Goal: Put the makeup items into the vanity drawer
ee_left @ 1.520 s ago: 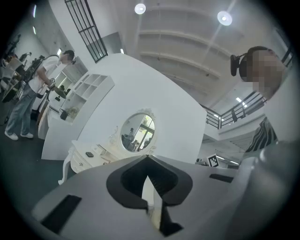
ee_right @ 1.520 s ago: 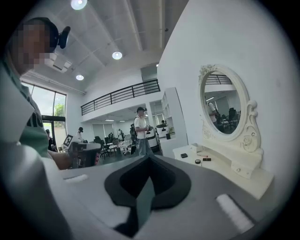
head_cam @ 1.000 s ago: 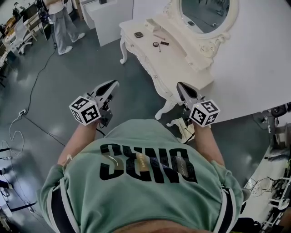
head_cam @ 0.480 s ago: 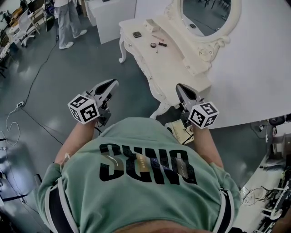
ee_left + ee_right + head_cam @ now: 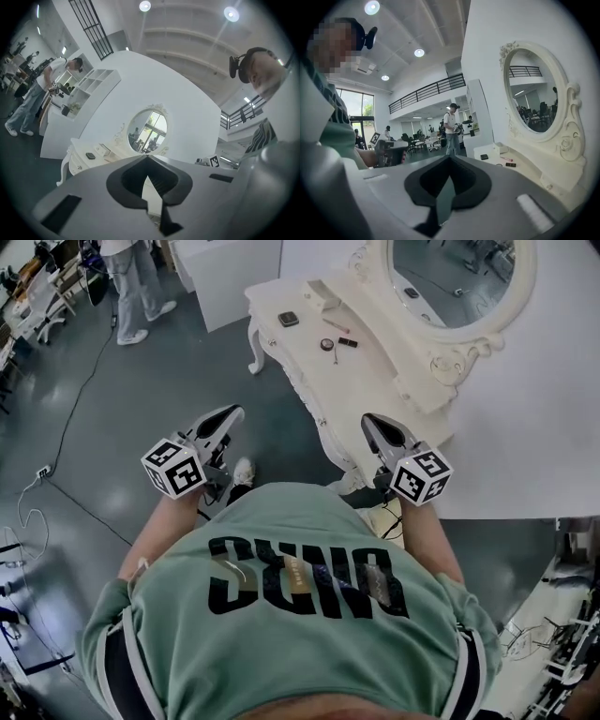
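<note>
Compared with a second ago, the cream-white carved vanity table (image 5: 375,390) is seen shifted in the head view, with its near corner now right in front of the right gripper (image 5: 371,421). A white shoe (image 5: 243,472), not shown before, has come into view below the left gripper (image 5: 229,414). From this it is judged that the table is being walked up to and that no handling has begun.

Both grippers are held low in front of the body, where they were before. The jaws of each are pressed together with nothing pinched between them.

The makeup items are left lying on the far part of the tabletop, well apart from both grippers:

- a dark square compact (image 5: 289,319)
- a small round dark-rimmed pot (image 5: 326,344)
- a short dark rectangular case (image 5: 347,341) just beside the pot
- a thin pink stick (image 5: 336,325)

An oval cream-framed mirror (image 5: 459,277) is mounted behind them. No drawer is seen pulled out, so one would probably have to be opened first. The whole task is judged still to be done.
</note>
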The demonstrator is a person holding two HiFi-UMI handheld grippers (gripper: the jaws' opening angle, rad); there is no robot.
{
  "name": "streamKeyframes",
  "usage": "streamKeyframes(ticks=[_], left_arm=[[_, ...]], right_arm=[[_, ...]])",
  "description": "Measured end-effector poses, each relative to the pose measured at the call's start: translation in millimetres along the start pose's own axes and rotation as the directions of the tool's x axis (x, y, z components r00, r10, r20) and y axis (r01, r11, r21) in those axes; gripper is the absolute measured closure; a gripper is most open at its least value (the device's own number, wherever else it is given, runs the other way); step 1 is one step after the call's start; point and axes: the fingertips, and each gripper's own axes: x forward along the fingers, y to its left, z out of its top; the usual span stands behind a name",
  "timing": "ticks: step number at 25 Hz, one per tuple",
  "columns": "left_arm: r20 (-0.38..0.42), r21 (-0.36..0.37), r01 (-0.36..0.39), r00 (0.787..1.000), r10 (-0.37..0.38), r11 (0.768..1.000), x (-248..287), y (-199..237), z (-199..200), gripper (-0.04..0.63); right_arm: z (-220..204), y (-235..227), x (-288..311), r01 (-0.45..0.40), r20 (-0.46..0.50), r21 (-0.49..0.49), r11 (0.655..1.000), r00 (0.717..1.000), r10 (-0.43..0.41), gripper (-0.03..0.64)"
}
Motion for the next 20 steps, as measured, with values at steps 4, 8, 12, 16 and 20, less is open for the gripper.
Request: streamKeyframes(ticks=[4,8,12,16,20], left_arm=[[-0.044,-0.007,0.07,0.997,-0.07,0.998,42.0,74.7,36.4,0.595],[-0.109,0.009,0.145,0.984,-0.144,0.989,78.6,134.2,84.7,0.595],[-0.162,0.024,0.195,0.969,-0.188,0.981,111.1,180.5,120.4,0.595],[-0.185,0.01,0.228,0.957,-0.222,0.974,154.8,207.8,134.7,0.595],[-0.214,0.0,0.239,0.949,-0.233,0.971,199.3,217.6,131.6,0.595]], right_arm=[[23.0,-30.0,72.4,0.062,0.018,0.003,0.998,0.998,-0.062,0.607],[48.7,-55.5,131.9,0.143,0.033,0.016,0.99,0.989,-0.143,0.607],[73.0,-82.8,171.4,0.212,0.044,0.04,0.977,0.976,-0.213,0.607],[78.8,-118.9,186.5,0.267,0.024,0.059,0.962,0.963,-0.268,0.607],[71.1,-166.2,185.4,0.31,0.003,0.099,0.946,0.95,-0.312,0.607]])
